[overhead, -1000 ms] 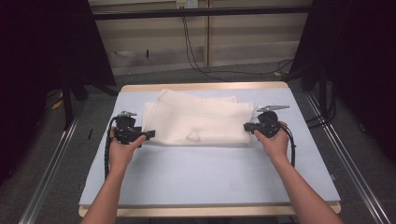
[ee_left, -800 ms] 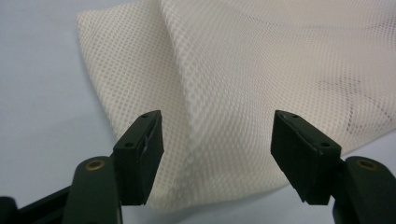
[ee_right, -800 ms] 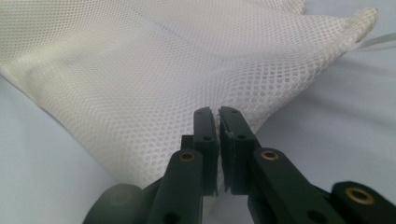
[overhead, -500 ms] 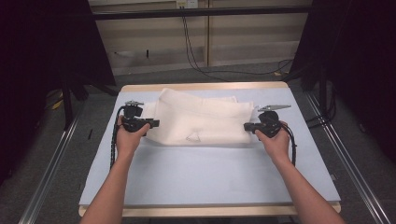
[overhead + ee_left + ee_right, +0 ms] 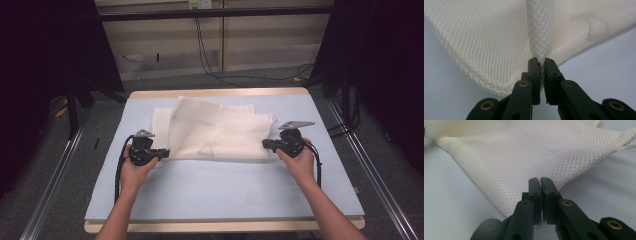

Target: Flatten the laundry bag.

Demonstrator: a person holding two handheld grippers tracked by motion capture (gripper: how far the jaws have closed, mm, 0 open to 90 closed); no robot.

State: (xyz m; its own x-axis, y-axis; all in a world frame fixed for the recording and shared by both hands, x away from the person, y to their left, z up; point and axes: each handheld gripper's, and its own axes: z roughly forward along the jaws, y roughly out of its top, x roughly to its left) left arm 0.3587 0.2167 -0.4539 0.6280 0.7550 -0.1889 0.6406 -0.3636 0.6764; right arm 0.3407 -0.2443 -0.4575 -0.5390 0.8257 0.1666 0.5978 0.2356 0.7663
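High view: a white mesh fabric [image 5: 215, 131] is laid in loose folds on the far half of the pale blue tabletop [image 5: 225, 185], with its near edge running left to right roughly across the middle of the surface. The fabric is gripped at both near corners. The left claw [image 5: 164, 151] is positioned at the near-left corner and is carried by the person's left hand [image 5: 134, 167], whose forearm enters from the near edge. The right claw [image 5: 266, 145] is positioned at the near-right corner and is carried by the right hand [image 5: 300, 162]. A black cable is seen trailing from each claw along the forearm.

In the left gripper view, the jaws of the left claw [image 5: 542, 61] have just been closing and are now pressed together on a bunched ridge of the mesh fabric [image 5: 486, 45], which rises from between the tips and fans out to both sides above the tabletop [image 5: 604, 65].

In the right gripper view, the right claw [image 5: 540, 180] is closed to a narrow slit, and the edge of the mesh fabric [image 5: 524, 152] is pinched between its tips. The fabric is spread away from the claw in a broad sheet over the tabletop [image 5: 454, 195], with a hem visible at the far right.
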